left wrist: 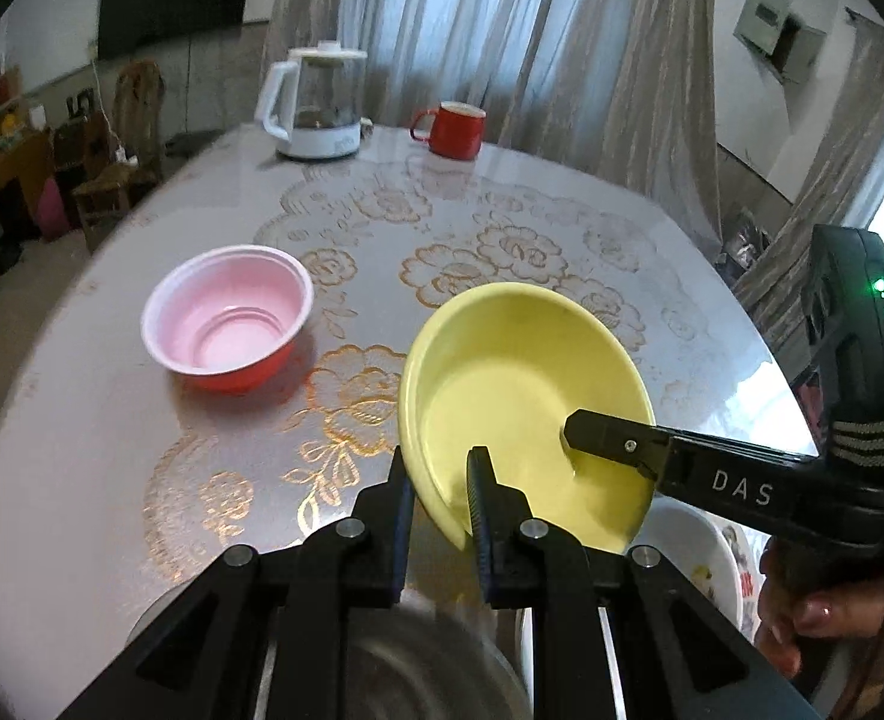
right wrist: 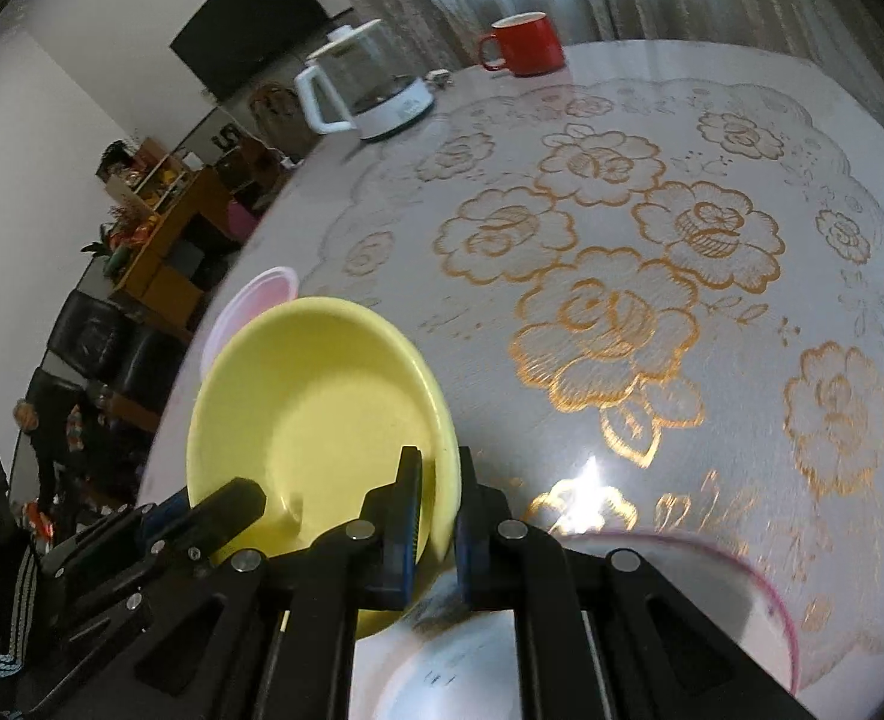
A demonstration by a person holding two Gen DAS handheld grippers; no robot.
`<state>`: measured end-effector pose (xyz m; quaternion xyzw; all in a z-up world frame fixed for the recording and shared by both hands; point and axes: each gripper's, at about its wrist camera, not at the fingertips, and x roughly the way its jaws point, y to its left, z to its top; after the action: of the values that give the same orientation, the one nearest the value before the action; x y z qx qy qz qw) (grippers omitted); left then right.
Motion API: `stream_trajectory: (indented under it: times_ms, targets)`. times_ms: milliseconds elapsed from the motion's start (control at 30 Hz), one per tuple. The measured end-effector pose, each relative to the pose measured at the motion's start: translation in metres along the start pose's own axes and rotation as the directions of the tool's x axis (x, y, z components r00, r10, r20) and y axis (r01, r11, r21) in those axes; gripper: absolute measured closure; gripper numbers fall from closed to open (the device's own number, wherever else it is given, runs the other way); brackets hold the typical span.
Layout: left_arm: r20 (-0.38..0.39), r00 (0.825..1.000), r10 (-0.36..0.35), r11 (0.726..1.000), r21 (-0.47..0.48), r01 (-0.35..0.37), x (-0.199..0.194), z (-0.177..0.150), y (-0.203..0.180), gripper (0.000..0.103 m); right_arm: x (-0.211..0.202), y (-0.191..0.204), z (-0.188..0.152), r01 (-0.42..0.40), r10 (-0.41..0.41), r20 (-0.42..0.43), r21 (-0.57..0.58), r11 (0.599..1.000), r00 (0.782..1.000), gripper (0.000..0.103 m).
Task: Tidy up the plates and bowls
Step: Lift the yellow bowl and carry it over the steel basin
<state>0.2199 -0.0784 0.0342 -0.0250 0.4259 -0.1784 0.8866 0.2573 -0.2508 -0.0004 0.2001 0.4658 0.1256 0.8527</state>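
Note:
A yellow bowl [left wrist: 520, 378] is held tilted above the table, gripped on two sides. My left gripper [left wrist: 442, 480] is shut on its near-left rim. My right gripper [right wrist: 439, 480] is shut on the opposite rim, and its finger reaches into the bowl in the left wrist view [left wrist: 610, 438]. The yellow bowl fills the lower left of the right wrist view [right wrist: 322, 396]. A pink bowl with a red outside [left wrist: 229, 315] stands on the table to the left; its rim peeks out behind the yellow bowl [right wrist: 250, 306].
A white kettle [left wrist: 319, 102] and a red mug [left wrist: 454, 129] stand at the table's far edge. A white patterned dish [left wrist: 706, 564] and a pink-rimmed plate [right wrist: 736, 594] lie under the grippers. A metal bowl [left wrist: 418, 678] sits near the front edge. Chairs and furniture stand left.

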Motion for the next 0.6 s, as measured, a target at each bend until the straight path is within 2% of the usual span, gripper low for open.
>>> stream_trajectory:
  times_ms: [433,600]
  targets:
    - [0.107,0.994,-0.018,0.998,-0.060,0.024,-0.063,-0.048,0.020,0.086,-0.037,0.046,-0.044,-0.033,0.038,0.070,-0.068,0.997,0.997,0.094]
    - [0.152,0.988,-0.001,0.997,-0.071,0.012,-0.084,-0.069,0.028,0.086,-0.041,0.056,-0.066,-0.083,0.088,0.083,-0.058,0.995,0.993,0.093]
